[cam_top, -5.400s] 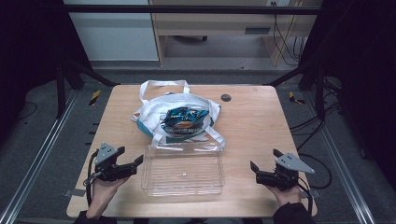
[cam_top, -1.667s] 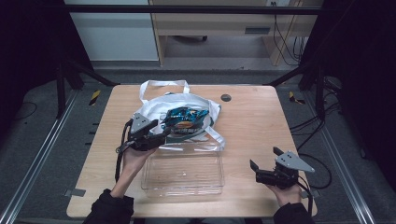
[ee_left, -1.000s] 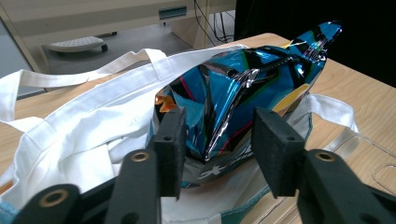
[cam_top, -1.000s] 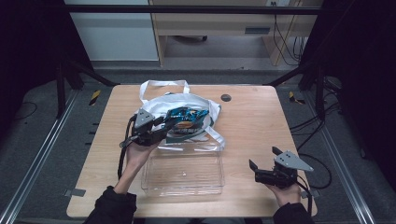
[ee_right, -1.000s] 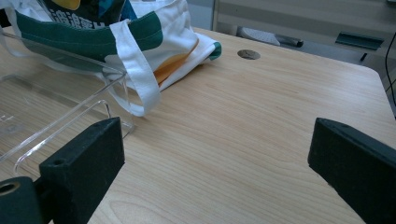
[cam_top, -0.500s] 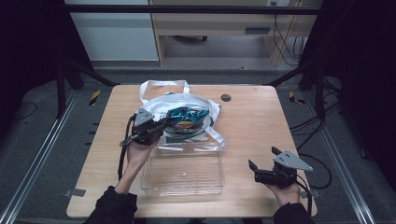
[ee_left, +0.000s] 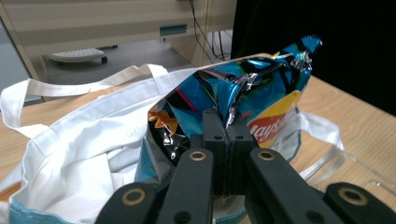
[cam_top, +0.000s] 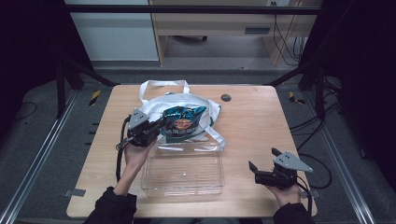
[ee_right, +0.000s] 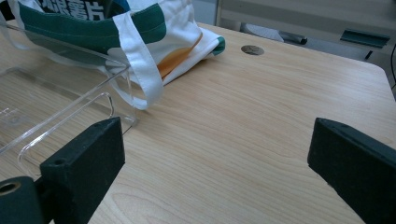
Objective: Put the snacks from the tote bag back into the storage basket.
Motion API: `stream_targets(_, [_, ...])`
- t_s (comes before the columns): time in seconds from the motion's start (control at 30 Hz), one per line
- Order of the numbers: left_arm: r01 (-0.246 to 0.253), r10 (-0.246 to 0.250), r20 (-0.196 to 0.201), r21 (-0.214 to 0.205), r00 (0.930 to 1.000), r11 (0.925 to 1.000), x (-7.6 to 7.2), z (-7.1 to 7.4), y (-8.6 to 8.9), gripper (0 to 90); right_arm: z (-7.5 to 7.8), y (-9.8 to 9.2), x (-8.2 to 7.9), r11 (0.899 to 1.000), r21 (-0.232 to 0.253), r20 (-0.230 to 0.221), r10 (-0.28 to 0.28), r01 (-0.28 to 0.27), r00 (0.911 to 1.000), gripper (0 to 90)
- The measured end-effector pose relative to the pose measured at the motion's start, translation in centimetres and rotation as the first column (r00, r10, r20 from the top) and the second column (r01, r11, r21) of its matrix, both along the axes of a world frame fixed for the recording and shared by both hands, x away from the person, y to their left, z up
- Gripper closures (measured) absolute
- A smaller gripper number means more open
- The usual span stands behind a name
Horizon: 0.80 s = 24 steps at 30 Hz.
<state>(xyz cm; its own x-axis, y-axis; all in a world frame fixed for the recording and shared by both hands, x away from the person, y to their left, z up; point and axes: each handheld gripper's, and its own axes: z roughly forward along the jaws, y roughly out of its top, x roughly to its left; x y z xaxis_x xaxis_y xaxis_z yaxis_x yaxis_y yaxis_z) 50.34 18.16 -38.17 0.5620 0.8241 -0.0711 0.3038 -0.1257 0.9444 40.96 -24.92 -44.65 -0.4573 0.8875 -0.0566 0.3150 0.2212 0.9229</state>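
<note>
1. Wooden table (cam_top: 261, 121): your left gripper (ee_left: 227, 123), jaws just closed, pinches the chip bag (ee_left: 261, 93) lying on the white tote (cam_top: 154, 105), far left.
2. Light, crinkly, slippery foil; hold the crimped edge gently.
3. Your right gripper (ee_right: 215, 154) gapes wide, empty, near right.

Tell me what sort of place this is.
Probably a lab recording station: a wooden table ringed by dark metal framing, cables trailing on the floor, and office cabinets behind.
</note>
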Motion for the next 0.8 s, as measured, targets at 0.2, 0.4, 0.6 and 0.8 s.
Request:
stream_targets(0.2, [0.002, -0.001, 0.023, -0.058, 0.9997, 0.9983, -0.5, 1.0, 0.6, 89.7, 0.0, 0.0, 0.0, 1.000, 0.004, 0.000, 0.001, -0.001, 1.0000, 4.2])
stream_targets(0.4, [0.004, 0.000, 0.049, -0.090, 0.9988, 0.9960, -1.2, 1.9, 0.7, 89.8, 0.0, 0.0, -0.1, 1.000, 0.003, 0.001, 0.002, -0.002, 1.0000, 4.2])
stream_targets(0.6, [0.009, -0.002, 0.066, -0.108, 0.9978, 0.9941, -1.8, 2.6, 0.8, 89.9, 0.0, 0.0, -0.1, 1.000, 0.003, -0.001, 0.003, -0.003, 1.0000, 4.3])
stream_targets(0.8, [0.022, -0.012, 0.078, -0.130, 0.9968, 0.9913, -2.2, 3.2, 0.9, 89.9, 0.0, 0.0, -0.1, 1.000, 0.005, 0.000, 0.005, -0.005, 1.0000, 4.3])
